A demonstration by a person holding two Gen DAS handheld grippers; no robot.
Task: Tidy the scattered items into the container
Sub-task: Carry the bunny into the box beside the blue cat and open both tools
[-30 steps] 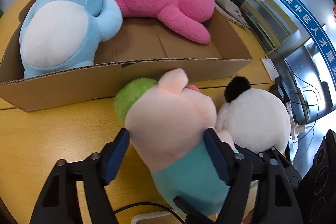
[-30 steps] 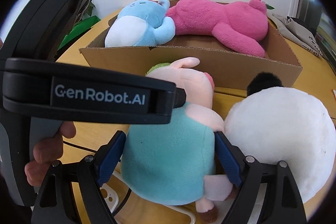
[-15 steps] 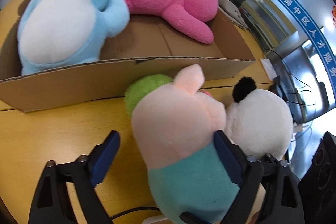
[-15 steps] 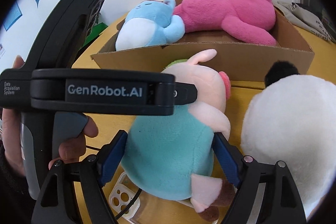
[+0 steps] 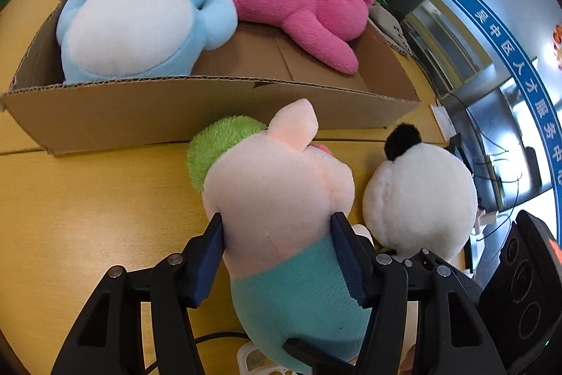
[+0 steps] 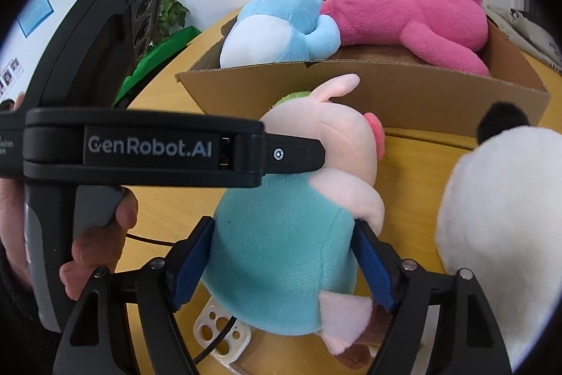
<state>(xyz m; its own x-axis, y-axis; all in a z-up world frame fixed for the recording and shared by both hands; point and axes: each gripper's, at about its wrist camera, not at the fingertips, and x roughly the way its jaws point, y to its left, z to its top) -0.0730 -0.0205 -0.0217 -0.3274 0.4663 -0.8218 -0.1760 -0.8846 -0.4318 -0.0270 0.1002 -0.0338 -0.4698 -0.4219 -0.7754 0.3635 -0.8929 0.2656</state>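
Yellow wood fills both of my views: the worktop [image 5: 87, 199], with a cardboard box [image 5: 210, 108] sitting toward its far edge. Inside the box lie a blue plush [image 5: 140, 13] at the left end and a pink plush [image 5: 298, 2] stretched along the back wall toward the right end.

On the worktop just in front of the box's near wall I have the pig plush [image 5: 281, 192] — pale pink head, teal body. My left tool [image 5: 277, 255] pinches it at the neck, both blue pads pressed into the fabric. My right tool [image 6: 281, 262] pinches the teal body lower down, pads sunk in on either side. From the right wrist view I see my left hand [image 6: 95, 245] wrapped around the left tool's handle.

A green plush [image 5: 217, 146] pokes out behind the pig's head, touching it. A white panda plush [image 5: 421, 199] with a black ear sits just beside the pig on its right. A clear phone case [image 6: 221, 333] lies beneath the pig, near the worktop's front edge.
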